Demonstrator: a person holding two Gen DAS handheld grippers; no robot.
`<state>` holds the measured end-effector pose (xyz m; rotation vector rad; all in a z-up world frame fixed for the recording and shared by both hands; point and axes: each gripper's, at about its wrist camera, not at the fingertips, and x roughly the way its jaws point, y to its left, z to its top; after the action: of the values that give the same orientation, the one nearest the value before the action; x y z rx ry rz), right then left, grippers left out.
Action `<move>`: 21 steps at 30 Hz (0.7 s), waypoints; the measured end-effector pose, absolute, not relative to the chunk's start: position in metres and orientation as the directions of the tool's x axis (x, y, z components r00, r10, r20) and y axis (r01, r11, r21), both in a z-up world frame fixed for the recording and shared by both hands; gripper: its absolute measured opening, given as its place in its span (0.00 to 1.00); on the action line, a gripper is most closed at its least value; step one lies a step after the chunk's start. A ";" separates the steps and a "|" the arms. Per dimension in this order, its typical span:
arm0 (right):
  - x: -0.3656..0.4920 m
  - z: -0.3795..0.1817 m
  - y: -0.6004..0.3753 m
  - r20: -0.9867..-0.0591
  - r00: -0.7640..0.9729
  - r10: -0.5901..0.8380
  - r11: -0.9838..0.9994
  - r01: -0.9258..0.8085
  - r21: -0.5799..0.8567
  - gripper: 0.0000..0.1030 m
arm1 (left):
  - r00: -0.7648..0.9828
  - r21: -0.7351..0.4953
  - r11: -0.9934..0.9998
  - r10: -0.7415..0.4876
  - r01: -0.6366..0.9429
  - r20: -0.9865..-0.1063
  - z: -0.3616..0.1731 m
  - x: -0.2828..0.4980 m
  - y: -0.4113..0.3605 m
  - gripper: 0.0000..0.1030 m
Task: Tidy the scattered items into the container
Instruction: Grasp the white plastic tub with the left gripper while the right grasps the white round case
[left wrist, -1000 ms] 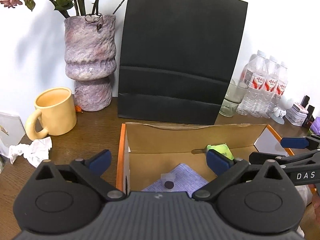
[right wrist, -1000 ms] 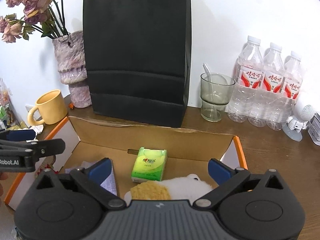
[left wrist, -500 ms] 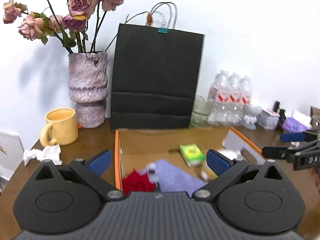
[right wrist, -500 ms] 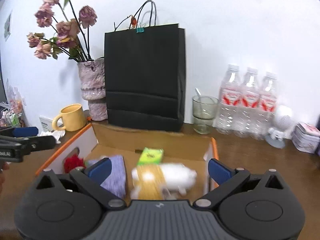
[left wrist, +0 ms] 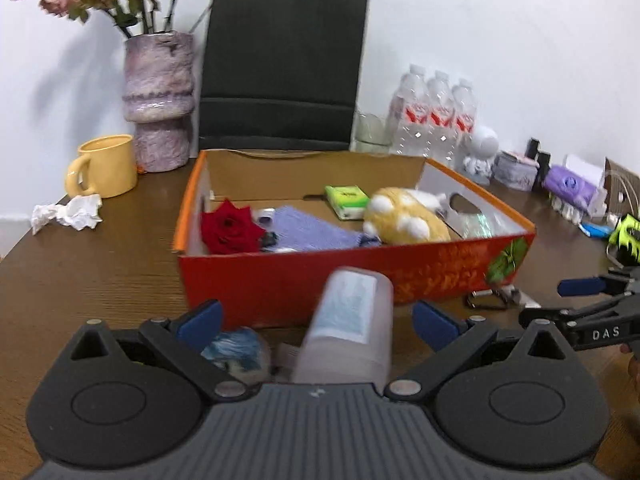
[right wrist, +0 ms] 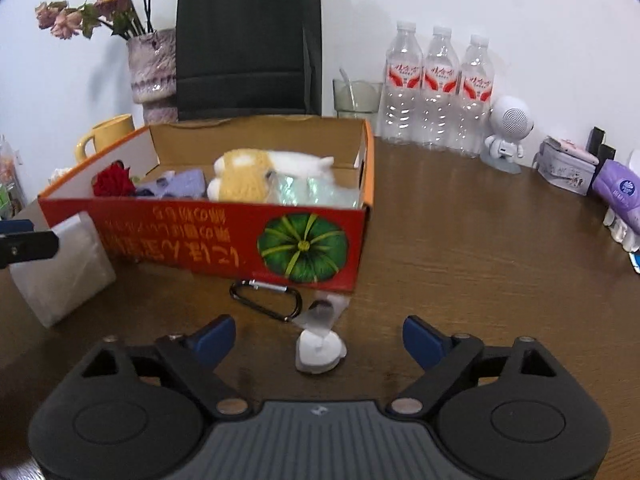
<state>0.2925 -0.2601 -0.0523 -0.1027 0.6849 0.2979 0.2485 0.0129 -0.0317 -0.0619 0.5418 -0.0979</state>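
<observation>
With both tongs released, I should center my left gripper (left wrist: 316, 322) around the cloudy jar (left wrist: 347, 328), bottom middle, before squeezing gently.

Plush toy (left wrist: 404, 220), rose (left wrist: 230, 228), tissue pack (left wrist: 346, 201) inside box (left wrist: 360, 276); carabiner (right wrist: 266, 300) before box; paper bag (left wrist: 280, 80) behind.

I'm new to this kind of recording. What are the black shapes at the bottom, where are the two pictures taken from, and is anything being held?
No robot here: a person holds one claw in each hand, each carrying a camera that looks along its fingers. The left claw is open around a frosted plastic bottle without gripping it. The right claw is open, hovering over a small white piece beside a black clip. Both face the red box, which holds a rose, a purple cloth and a plush toy.
</observation>
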 end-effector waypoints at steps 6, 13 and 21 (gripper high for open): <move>0.292 -0.063 -0.258 -0.654 0.717 0.243 0.950 -0.312 0.011 0.65 | 0.845 -0.075 0.992 -0.126 0.102 -0.520 -0.045 0.252 -0.001 0.82; 0.283 -0.062 -0.260 -0.634 0.733 0.245 0.953 -0.301 0.021 0.23 | 0.839 -0.072 0.991 -0.133 0.112 -0.527 -0.051 0.251 0.000 0.42; 0.273 -0.060 -0.260 -0.620 0.741 0.259 0.955 -0.294 0.048 0.23 | 0.844 -0.083 0.989 -0.150 0.125 -0.514 -0.049 0.247 0.002 0.42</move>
<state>0.2729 -0.2600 -0.0595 -0.0543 0.6712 0.3036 0.2471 0.0018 -0.0487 -0.0467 0.5463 -0.1454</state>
